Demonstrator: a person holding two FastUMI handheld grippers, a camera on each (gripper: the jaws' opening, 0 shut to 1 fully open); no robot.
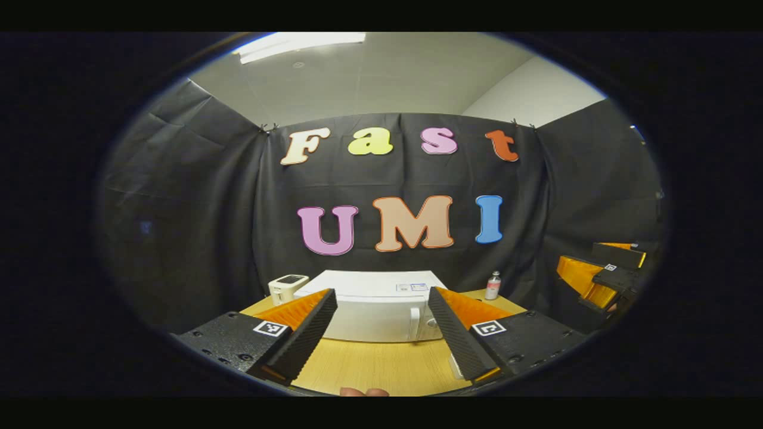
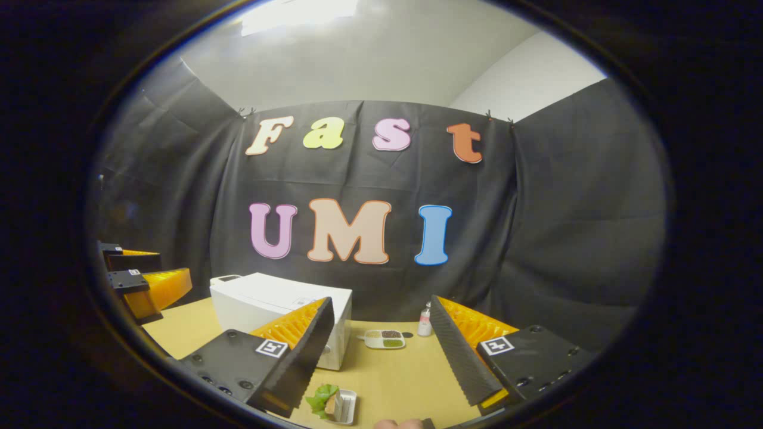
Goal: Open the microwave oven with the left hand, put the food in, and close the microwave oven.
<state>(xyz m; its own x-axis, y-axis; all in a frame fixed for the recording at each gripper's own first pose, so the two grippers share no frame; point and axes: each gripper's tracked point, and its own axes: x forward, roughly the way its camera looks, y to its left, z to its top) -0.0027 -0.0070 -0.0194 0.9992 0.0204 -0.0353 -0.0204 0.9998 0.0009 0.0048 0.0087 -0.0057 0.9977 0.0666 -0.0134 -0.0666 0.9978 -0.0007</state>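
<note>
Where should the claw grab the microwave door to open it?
Best guess: grab the upright handle near the door's right edge on the microwave, coming straight from the front with the open left claw. It's a thin vertical bar, so it should fit between both fingers.

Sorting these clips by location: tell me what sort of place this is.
Likely a staged recording booth set up as a small kitchen, not a real one: black cloth wall hung as a backdrop, a white microwave oven on a wooden table, plain office-style ceiling above.
</note>
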